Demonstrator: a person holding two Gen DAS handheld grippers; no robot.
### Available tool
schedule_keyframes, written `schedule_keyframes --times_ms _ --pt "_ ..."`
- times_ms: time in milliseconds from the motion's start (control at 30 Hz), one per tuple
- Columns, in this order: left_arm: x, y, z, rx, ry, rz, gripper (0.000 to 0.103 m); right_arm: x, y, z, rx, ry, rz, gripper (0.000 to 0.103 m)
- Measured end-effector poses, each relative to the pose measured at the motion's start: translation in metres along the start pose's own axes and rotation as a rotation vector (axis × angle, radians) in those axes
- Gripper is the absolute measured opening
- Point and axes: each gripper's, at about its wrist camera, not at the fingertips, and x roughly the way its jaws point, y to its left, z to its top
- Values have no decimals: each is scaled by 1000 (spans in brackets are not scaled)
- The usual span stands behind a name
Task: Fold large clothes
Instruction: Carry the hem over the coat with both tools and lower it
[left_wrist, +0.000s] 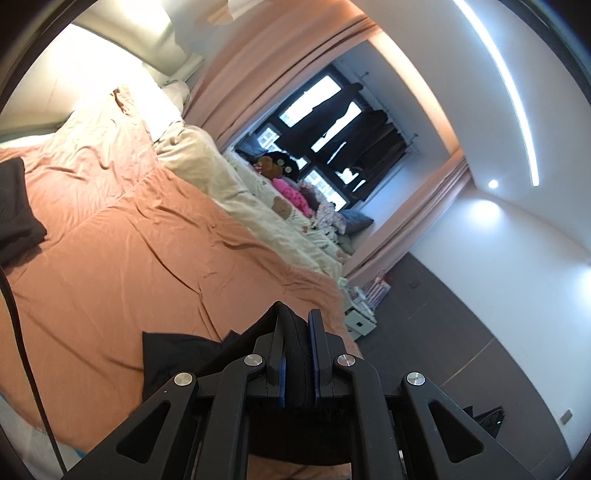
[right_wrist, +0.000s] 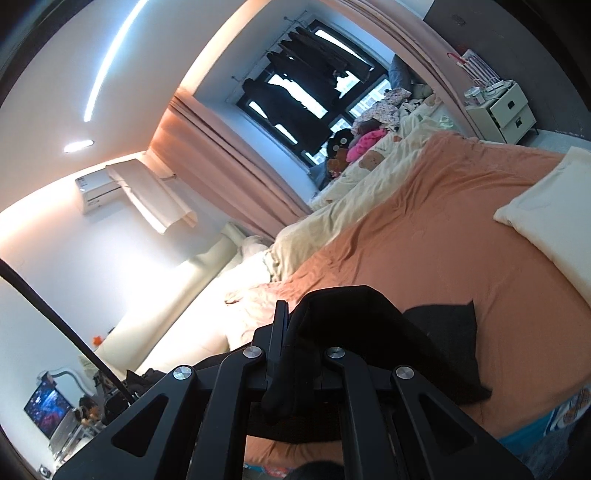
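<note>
An orange sheet (left_wrist: 110, 266) is covering the bed (right_wrist: 461, 236), soft and wrinkled into shallow creases, and everything here is lying in relation to that bed. Along its far side a cream quilt (left_wrist: 207, 170) is bunching in puffy folds, with plush toys (left_wrist: 284, 184) piling beyond it under the dark window (right_wrist: 314, 96). Peach curtains (right_wrist: 229, 166) are hanging in pleats beside the window. A white pillow (right_wrist: 554, 229) is resting near the bed's edge.

The black garment (right_wrist: 443, 332), matte and limp, is lying on the sheet. The left gripper (left_wrist: 298, 343) is pinching a thick fold of it between its fingers. The right gripper (right_wrist: 295, 332) is clamping another bunched fold, cloth draping over its fingers
</note>
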Motion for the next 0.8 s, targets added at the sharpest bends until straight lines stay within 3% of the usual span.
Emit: schedule_keyframes --times_ms 467,800 --pt "139 61 23 -10 122 105 10 107 -34 42 55 84 -93 3" --pt "230 140 -14 -97 267 218 10 180 -84 30 208 215 -226 5"
